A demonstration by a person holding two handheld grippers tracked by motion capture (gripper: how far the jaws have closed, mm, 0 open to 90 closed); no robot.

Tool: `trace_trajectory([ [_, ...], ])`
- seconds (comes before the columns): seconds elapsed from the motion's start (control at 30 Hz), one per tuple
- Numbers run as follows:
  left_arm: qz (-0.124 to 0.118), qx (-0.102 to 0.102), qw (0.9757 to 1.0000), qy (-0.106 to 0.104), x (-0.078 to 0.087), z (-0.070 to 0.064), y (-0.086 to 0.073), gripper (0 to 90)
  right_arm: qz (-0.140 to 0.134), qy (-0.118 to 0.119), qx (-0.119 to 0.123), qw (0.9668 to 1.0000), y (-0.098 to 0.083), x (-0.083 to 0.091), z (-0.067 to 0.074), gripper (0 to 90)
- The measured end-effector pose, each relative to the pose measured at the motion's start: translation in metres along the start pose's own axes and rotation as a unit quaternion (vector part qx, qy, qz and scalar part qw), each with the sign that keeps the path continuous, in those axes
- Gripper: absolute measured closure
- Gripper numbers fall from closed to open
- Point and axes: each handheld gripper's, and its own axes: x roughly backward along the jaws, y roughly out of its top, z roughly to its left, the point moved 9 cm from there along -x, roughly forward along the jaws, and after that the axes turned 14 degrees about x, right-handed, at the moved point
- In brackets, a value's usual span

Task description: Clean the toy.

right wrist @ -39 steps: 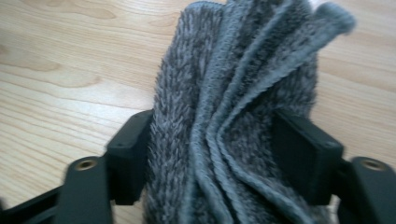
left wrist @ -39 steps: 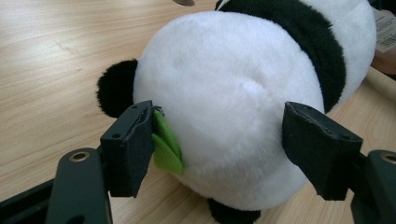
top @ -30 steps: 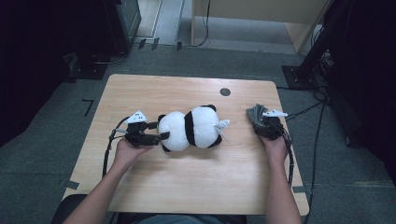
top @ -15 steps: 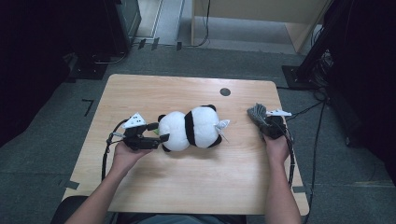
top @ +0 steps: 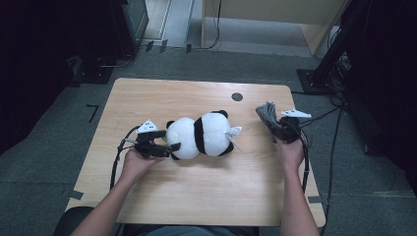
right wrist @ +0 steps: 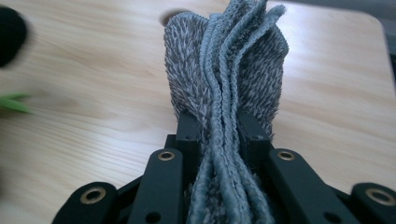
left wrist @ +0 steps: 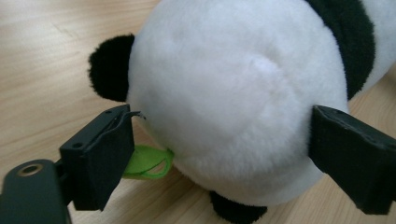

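So here's the setup: a plush panda lies on its side near the middle of the wooden table, head end pointing to about 9 o'clock, with a white tag sticking out at its 3 o'clock end. The left gripper sits right at the head, and its jaws have just been opening. In the left gripper view they stand wide on either side of the white head, with a black ear up at 10 o'clock and a bit of a green loop peeking out underneath. The right-hand jaw looks like it brushes the fur, but I don't see the plush dented anywhere, so I'd call that a loose straddle and not a grip.

Over at the panda's 3 o'clock, well apart from it, the right gripper is clamped tight on a bunched grey cloth. The right gripper view has the folds pinched between the jaws and fanning out above them.

My guess is that the cloth is about to wipe the toy, or the table, while the other hand steadies things. If so, I'd close the left jaws gently on the head first, low and centred, so the panda doesn't roll or skid when the cloth pushes on it. Keep clear of the green loop, so it doesn't get nipped. Bring the cloth in from 3 o'clock with the fanned end leading and the tag left alone. That cloth pinch looks solid, no need to regrip.
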Motion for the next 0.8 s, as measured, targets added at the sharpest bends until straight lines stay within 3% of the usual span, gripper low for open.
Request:
trace_trajectory([
  [0.13,-0.012,-0.023,0.9996,0.002,-0.003,0.003,-0.001,1.8,-0.024,0.035,0.033,0.9986,0.026,0.013,0.032,75.3],
  [0.17,-0.010,-0.021,0.9997,-0.001,-0.004,0.004,-0.002,1.8,-0.024,0.035,0.033,0.9986,0.026,0.013,0.032,75.3],
  [0.3,-0.010,-0.004,0.9999,-0.004,-0.006,0.006,-0.002,2.2,-0.044,0.066,0.061,0.9950,0.046,0.020,0.061,75.3],
  [0.33,-0.007,0.002,0.9999,-0.012,-0.006,0.005,-0.003,9.4,-0.048,0.084,0.069,0.9929,0.052,0.020,0.074,75.2],
  [0.37,-0.007,0.008,0.9998,-0.018,-0.006,0.005,-0.002,9.4,-0.048,0.084,0.069,0.9929,0.052,0.020,0.074,75.2],
  [0.5,-0.005,0.024,0.9987,-0.044,-0.009,0.001,-0.004,17.8,-0.053,0.118,0.078,0.9885,0.060,0.016,0.097,75.1],
  [0.53,-0.003,0.028,0.9984,-0.049,-0.010,0.000,-0.005,23.4,-0.049,0.125,0.086,0.9871,0.062,0.014,0.105,75.2],
  [0.6,-0.002,0.026,0.9984,-0.050,-0.012,-0.004,-0.006,25.6,-0.048,0.127,0.089,0.9867,0.063,0.012,0.109,75.3],
  [0.77,-0.007,0.028,0.9988,-0.040,-0.013,-0.004,-0.006,43.4,-0.043,0.137,0.092,0.9854,0.063,0.005,0.119,75.6],
  [0.8,-0.005,0.030,0.9988,-0.038,-0.012,-0.003,-0.006,43.4,-0.043,0.137,0.092,0.9854,0.063,0.005,0.119,75.6],
])
